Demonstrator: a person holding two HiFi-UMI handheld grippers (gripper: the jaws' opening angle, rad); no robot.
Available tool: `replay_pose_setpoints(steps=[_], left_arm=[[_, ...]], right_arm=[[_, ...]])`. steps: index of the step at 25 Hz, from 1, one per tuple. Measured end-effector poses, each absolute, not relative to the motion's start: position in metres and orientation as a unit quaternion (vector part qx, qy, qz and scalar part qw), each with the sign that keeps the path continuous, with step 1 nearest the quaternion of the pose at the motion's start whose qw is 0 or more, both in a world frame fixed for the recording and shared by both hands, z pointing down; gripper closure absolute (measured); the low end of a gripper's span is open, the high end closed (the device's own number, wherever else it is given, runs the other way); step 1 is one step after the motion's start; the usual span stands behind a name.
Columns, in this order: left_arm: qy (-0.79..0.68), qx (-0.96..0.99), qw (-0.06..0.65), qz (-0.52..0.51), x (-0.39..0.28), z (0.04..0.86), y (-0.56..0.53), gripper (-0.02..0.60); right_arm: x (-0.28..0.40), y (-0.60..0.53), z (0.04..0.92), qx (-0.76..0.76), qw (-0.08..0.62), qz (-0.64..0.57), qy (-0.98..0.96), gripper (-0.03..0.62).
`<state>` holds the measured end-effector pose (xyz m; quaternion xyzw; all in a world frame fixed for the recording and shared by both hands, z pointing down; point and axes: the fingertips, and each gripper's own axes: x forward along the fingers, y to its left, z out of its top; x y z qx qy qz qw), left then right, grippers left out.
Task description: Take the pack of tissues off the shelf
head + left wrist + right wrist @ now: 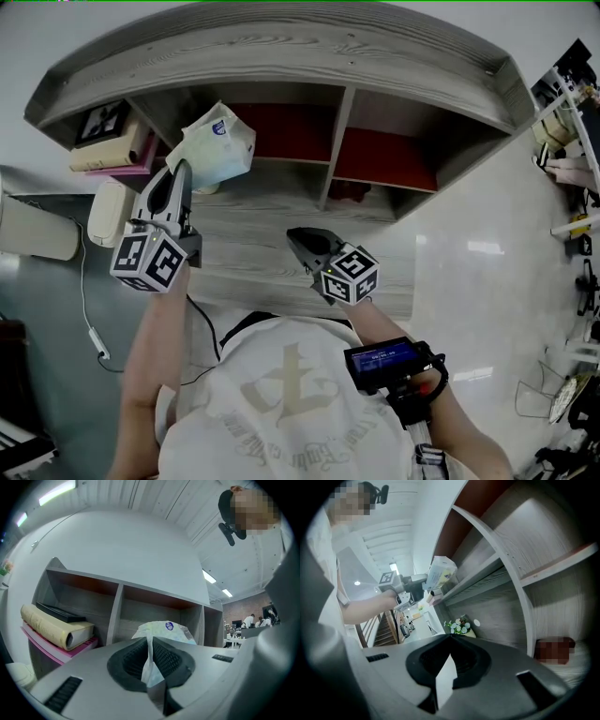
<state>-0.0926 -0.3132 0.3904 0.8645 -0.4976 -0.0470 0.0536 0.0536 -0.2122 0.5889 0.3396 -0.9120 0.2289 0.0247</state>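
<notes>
The pack of tissues (221, 141) is a white, crinkled plastic pack with a blue round sticker. It stands tilted in front of the shelf's (281, 56) middle compartment. My left gripper (178, 171) is shut on the pack's lower edge. In the left gripper view a flap of the wrapper is pinched between the jaws of the left gripper (151, 644), and the pack (164, 629) bulges beyond them. My right gripper (294, 234) is shut and empty, lower down in front of the shelf's lower board. The right gripper view shows the right gripper (450, 638), the pack (440, 573) and the left gripper (408, 581).
Stacked books (108, 150) lie in the left compartment, also seen in the left gripper view (54, 629). A white rounded object (109, 211) and a cable lie left of the shelf. A small bunch of flowers (457, 626) stands beyond the lower board. An upright divider (337, 141) separates the red-backed compartments.
</notes>
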Motion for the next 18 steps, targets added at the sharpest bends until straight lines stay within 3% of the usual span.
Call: replay_pose_setpoints(steps=[18], left_arm=[[-0.511,0.855,0.077,-0.039,-0.134,0.435,-0.261,0.549]], right_arm=[[0.02,-0.194,0.592,0.313,0.042,0.229,-0.92,0.589]])
